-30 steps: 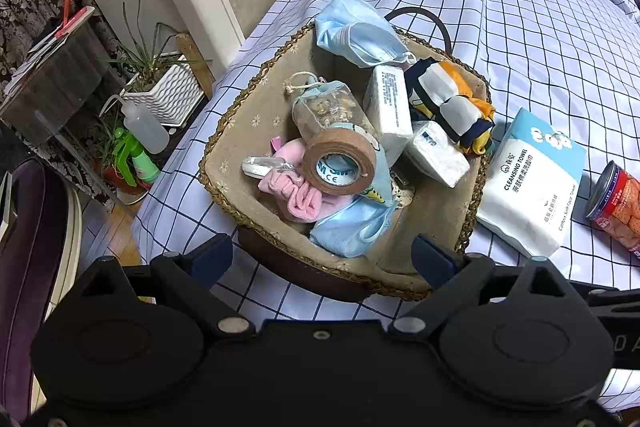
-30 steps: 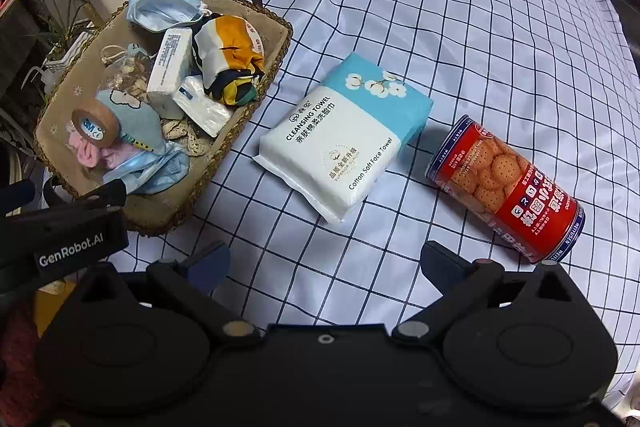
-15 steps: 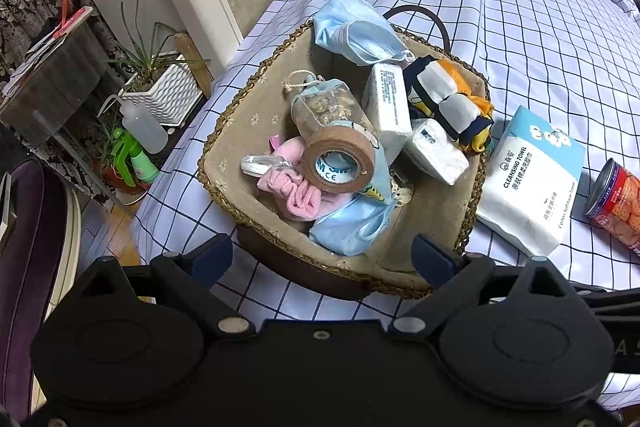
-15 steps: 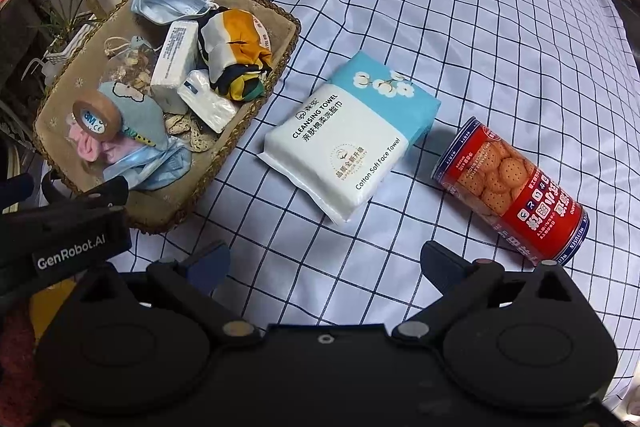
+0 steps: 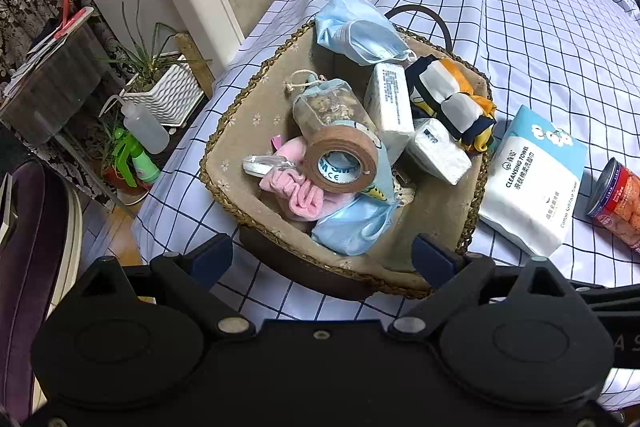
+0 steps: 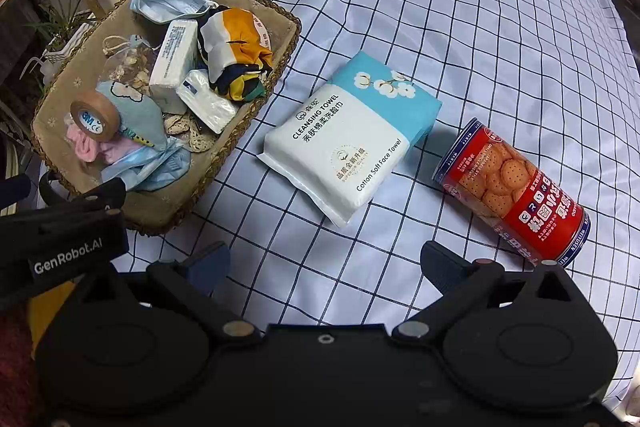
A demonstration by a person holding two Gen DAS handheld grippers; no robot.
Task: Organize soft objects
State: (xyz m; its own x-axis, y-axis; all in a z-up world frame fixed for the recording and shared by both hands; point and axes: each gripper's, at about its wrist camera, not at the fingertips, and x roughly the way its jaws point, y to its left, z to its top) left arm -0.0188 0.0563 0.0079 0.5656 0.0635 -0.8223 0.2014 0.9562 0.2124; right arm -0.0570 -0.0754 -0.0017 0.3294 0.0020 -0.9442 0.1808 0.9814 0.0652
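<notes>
My left gripper (image 5: 322, 253) hangs above the near rim of the woven basket (image 5: 236, 131), its two fingers spread wide with nothing between them. My right gripper (image 6: 325, 261) hovers over the checked cloth (image 6: 480, 27), fingers likewise spread wide and holding nothing. From the right wrist view, the cleansing towel pack (image 6: 348, 139) lies flat on the cloth at about 12 o'clock from my right fingers, just beside the basket's right edge but, as far as I can tell, not touching it. The red biscuit can (image 6: 516, 193) lies on its side at about 2 o'clock, apart from the pack. The basket sits at about 10 o'clock from the right gripper and holds a heap of soft things: a crumpled blue face mask (image 5: 360, 31) at its far rim, a white tissue packet (image 5: 390, 107) standing on edge, a smaller white packet (image 5: 442, 151) leaning beside it, a folded orange, white and navy cloth (image 5: 452, 99) at the far right corner, a brown tape roll (image 5: 340, 165) resting on a pale blue pouch, a pink cloth (image 5: 296, 189) under the roll, and another blue mask (image 5: 352, 223) at the near wall.
</notes>
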